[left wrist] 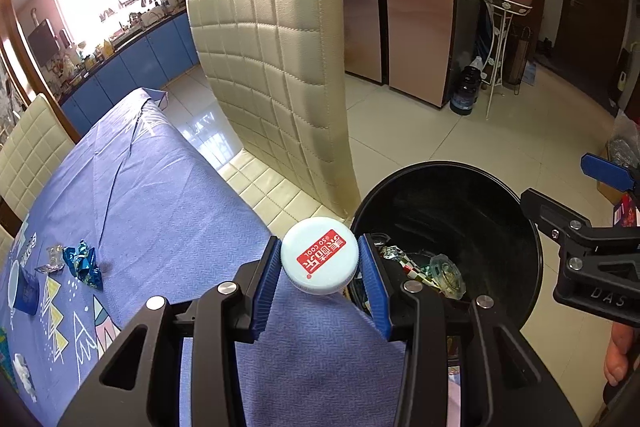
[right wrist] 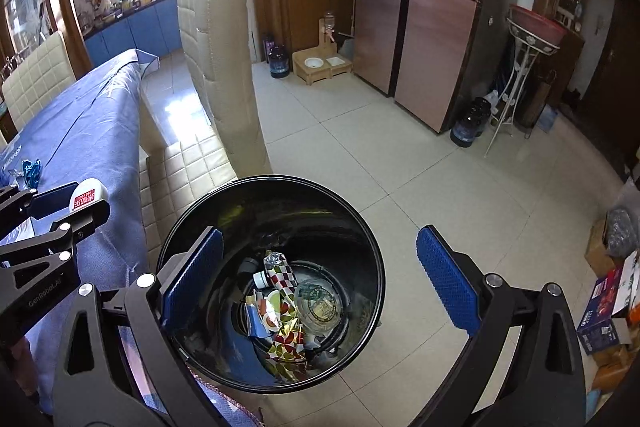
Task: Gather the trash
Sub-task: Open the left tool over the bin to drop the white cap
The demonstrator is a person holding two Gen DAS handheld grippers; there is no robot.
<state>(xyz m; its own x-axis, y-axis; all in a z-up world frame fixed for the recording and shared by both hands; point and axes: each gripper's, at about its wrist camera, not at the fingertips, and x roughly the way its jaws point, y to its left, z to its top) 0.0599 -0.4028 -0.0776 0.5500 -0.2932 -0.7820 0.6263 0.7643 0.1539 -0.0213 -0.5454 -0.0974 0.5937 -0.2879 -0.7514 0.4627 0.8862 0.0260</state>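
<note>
Standing beside the table edge (left wrist: 168,211), a black bin (right wrist: 360,227) sits under my empty, wide-open right gripper (right wrist: 320,279); my left gripper (left wrist: 319,263) clamps a white bottle cap (left wrist: 319,261)

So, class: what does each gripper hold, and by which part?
The left gripper clamps a white bottle cap by its opposite side edges. The right gripper holds nothing.

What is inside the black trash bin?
Inside the black trash bin: a checkered wrapper, a clear plastic lid and other crumpled packaging. Whatever lies beneath this pile is covered.
</note>
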